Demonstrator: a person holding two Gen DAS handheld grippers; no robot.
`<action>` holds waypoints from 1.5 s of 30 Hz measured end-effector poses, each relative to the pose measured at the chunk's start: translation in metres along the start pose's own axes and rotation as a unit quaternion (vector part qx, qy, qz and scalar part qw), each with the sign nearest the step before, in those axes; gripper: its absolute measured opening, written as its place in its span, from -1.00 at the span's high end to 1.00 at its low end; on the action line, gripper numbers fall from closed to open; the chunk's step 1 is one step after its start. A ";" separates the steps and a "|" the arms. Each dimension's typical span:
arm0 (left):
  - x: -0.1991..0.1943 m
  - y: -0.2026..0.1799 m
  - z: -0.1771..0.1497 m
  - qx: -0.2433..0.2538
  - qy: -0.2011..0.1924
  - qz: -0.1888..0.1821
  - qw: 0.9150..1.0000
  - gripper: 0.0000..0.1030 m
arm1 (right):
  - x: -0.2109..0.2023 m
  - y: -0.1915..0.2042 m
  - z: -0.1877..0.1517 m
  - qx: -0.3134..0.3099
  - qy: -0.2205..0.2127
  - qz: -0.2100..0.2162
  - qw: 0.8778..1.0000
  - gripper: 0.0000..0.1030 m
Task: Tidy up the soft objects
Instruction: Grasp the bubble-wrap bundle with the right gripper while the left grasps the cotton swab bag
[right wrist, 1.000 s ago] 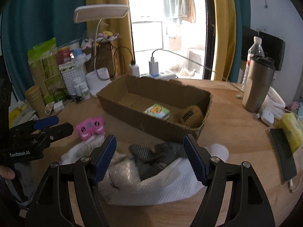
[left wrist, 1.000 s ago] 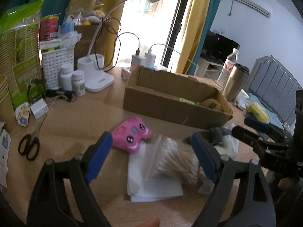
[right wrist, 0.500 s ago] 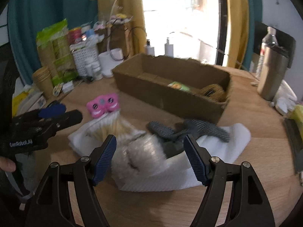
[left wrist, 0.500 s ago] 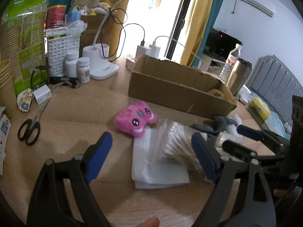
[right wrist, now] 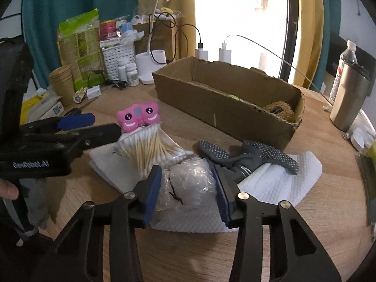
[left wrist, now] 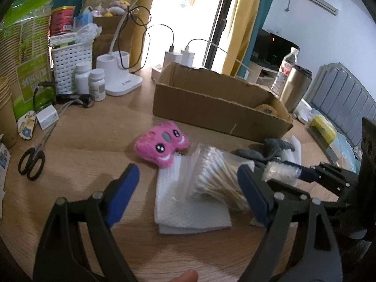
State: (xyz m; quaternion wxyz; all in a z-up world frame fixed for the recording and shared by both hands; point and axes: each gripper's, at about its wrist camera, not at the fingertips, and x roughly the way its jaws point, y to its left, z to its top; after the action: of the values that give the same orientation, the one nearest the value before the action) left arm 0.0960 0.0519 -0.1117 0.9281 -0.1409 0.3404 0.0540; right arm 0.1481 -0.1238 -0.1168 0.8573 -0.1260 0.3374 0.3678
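My right gripper (right wrist: pixel 188 186) is shut on a wad of clear bubble wrap (right wrist: pixel 190 181), which rests on white paper towels (right wrist: pixel 282 181). The wad also shows in the left wrist view (left wrist: pixel 280 175). A bag of cotton swabs (right wrist: pixel 150 148) lies just beyond it, with a pink plush toy (right wrist: pixel 139 116) behind. Grey dotted gloves (right wrist: pixel 249 156) lie to the right. My left gripper (left wrist: pixel 188 190) is open and empty, held above the folded towel (left wrist: pixel 190 209) and swab bag (left wrist: pixel 216 176). The cardboard box (right wrist: pixel 225 108) holds a brown round thing (right wrist: pixel 279 111).
Scissors (left wrist: pixel 33 159) lie at the left. White bottles (left wrist: pixel 90 81), a basket (left wrist: pixel 70 64), a lamp base (left wrist: pixel 119 80) and paper cups (right wrist: pixel 62 84) crowd the back left. A steel tumbler (right wrist: pixel 350 98) and water bottle stand at the right.
My right gripper has come down and closed on the bubble wrap wad. The left gripper has shifted slightly and stays open.
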 end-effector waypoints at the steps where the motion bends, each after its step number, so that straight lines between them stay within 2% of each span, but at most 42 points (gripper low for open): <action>1: 0.001 -0.001 0.000 0.002 0.001 0.000 1.000 -0.68 | -0.002 -0.001 0.000 0.000 -0.003 -0.001 1.000 0.14; 8: 0.006 -0.013 0.002 0.017 0.009 -0.001 1.000 -0.68 | -0.019 -0.016 0.008 0.018 -0.036 0.005 0.999 0.15; 16: 0.021 -0.033 0.002 0.037 0.029 -0.007 0.999 -0.68 | -0.024 -0.044 0.003 0.045 -0.047 -0.003 0.998 0.15; 26: 0.052 -0.051 0.002 0.069 0.075 0.003 0.995 -0.68 | -0.034 -0.074 0.003 0.080 -0.070 -0.006 0.994 0.15; 36: 0.067 -0.056 -0.003 0.090 0.103 0.029 0.990 -0.68 | -0.043 -0.080 0.007 0.091 -0.086 0.003 0.992 0.14; 39: 0.065 -0.055 -0.003 0.090 0.099 0.022 0.991 -0.66 | -0.044 -0.076 0.009 0.085 -0.086 0.003 0.993 0.14; 41: 0.063 -0.053 -0.003 0.089 0.096 0.012 0.991 -0.51 | -0.045 -0.074 0.010 0.082 -0.086 0.003 0.993 0.14; 45: 0.057 -0.053 -0.003 0.088 0.092 -0.003 0.992 -0.48 | -0.046 -0.067 0.014 0.075 -0.087 0.002 0.993 0.14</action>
State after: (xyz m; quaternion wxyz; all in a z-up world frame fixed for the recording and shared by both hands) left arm 0.1484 0.0012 -0.1391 0.9017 -0.0644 0.4275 0.0081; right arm 0.1797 -0.1890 -0.0773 0.8899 -0.0285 0.2881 0.3524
